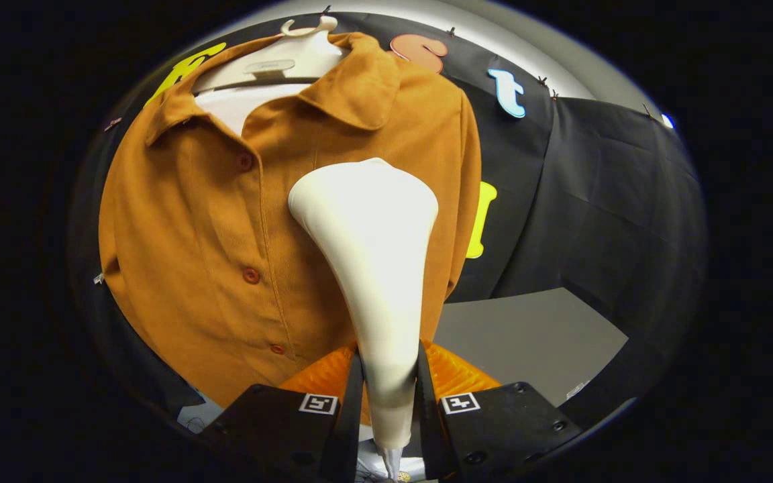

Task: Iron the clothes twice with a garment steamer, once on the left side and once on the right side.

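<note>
A brown-orange buttoned shirt hangs on a white hanger in front of the black cloth wall. My gripper is shut on the narrow handle of a white garment steamer, both fingers pressing its sides. The steamer's wide head points up and away from me, over the shirt's right half, to the right of the button row. I cannot tell whether the head touches the cloth.
A grey table surface lies to the right of the shirt, below the black cloth wall. A white undershirt or form shows inside the open collar.
</note>
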Available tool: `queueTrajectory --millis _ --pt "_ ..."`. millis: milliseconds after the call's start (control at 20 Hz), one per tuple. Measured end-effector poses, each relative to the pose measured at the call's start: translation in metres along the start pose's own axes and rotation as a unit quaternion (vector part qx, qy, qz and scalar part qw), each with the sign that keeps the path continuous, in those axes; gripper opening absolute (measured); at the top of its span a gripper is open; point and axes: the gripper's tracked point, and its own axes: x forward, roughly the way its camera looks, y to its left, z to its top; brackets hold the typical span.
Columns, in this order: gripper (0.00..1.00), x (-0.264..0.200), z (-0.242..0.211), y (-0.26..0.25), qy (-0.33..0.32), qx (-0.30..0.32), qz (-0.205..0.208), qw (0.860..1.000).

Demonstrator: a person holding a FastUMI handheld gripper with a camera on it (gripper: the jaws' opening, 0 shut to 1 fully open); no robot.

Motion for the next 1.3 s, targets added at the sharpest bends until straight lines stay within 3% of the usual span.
queueTrajectory --millis 650,1300 --pt "0.42 0.019 -0.076 0.015 0.104 0.009 0.006 0.994" --pt "0.42 0.019 -0.124 0.01 0.195 0.025 0.009 0.981"
